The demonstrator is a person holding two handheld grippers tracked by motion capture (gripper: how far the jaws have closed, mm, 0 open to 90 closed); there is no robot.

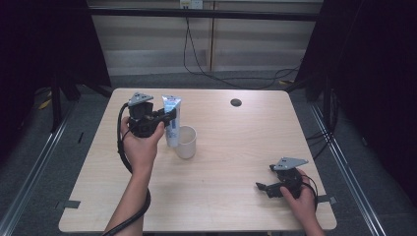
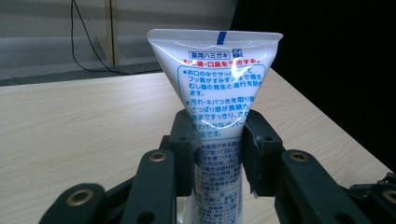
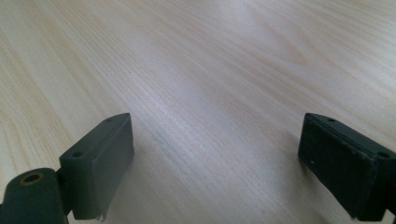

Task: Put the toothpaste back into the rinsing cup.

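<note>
While clamped on the toothpaste tube (image 2: pixel 217 70), gripped by the left gripper (image 2: pixel 218 140) across the lower, rounder part of the body rather than at the flat crimp, probably to get a firm hold without folding the seam. Held upright, crimped end up and cap end down, hidden below the jaws; likely turned that way to stand on the cap or to go down cap-first. Seen in the high view just beside the white cup (image 1: pixel 187 141), on the side nearer the left edge of the worktop (image 1: pixel 236 157), touching the rim or close to it; could not tell whether resting on the wood or hanging just above it. Sat in the far left quarter of the worktop, short of the far edge, with the left hand (image 1: pixel 140 145) reaching in from the left, seemingly so as not to block the cup's mouth. Held the right gripper (image 3: pixel 217 135) with jaws wide apart and nothing between them, low over bare wood by the near right corner, well apart from tube and cup; judged parked there out of the way, yet ready to steady the cup if needed.
</note>
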